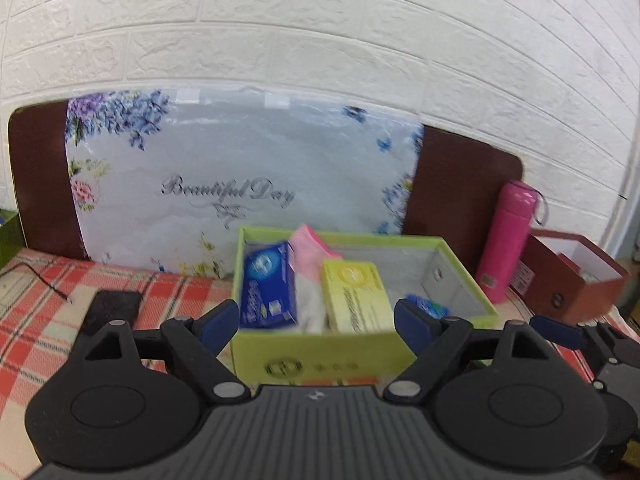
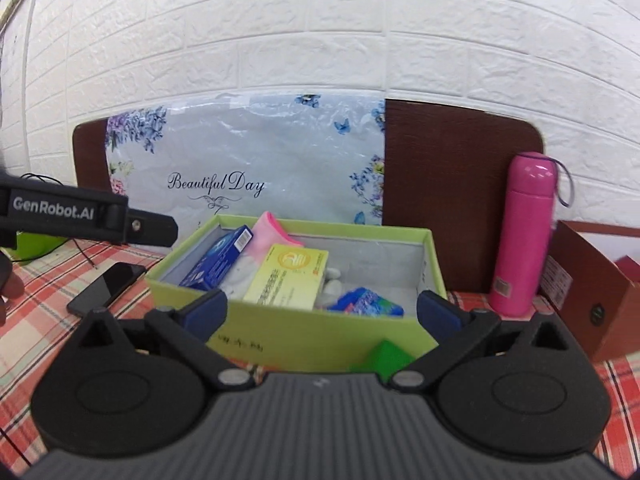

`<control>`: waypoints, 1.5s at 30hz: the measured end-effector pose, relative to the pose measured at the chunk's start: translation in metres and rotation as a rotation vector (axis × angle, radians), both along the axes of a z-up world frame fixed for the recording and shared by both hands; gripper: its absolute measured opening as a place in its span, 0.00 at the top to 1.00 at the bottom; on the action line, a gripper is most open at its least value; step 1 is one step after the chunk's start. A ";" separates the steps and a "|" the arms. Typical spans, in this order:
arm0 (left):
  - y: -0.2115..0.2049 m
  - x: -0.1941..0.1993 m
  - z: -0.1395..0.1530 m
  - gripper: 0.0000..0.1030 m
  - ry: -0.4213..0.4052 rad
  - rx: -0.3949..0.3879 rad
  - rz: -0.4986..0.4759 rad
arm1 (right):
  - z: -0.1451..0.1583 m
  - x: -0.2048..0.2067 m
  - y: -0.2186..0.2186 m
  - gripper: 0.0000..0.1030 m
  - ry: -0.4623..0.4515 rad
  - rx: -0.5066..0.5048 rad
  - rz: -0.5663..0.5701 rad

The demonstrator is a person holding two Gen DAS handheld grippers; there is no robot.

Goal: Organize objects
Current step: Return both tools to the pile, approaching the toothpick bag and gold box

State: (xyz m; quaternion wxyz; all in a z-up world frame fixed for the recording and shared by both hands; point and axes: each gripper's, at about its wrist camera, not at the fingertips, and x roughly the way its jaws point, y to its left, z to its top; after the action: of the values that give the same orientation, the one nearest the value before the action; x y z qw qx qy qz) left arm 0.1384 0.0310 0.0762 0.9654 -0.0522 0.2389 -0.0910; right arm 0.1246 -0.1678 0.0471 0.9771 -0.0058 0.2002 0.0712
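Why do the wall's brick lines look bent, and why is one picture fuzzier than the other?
Both views come through fisheye lenses, so straight brick rows bow near the edges. The left wrist view is smeared: the blue box and yellow box in the green box show unreadable print. The right wrist view is sharper: the floral bag reads clearly, with soft glare on its plastic.

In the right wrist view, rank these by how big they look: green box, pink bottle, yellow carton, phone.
1. green box
2. pink bottle
3. yellow carton and phone: they look about alike, so no ranking between them. The carton is tilted and part hidden inside the box, and fisheye distortion makes it unsure.
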 end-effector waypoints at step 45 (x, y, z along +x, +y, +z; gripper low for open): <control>-0.080 -0.015 -0.104 0.87 0.153 0.166 -0.374 | -0.082 -0.123 -0.047 0.03 0.168 0.016 -0.040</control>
State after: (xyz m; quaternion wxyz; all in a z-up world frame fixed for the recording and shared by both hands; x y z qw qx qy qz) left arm 0.1236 -0.0492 -0.0283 0.9117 0.0661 0.3236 -0.2444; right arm 0.0020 -0.2152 -0.0346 0.9581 0.0122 0.2811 0.0536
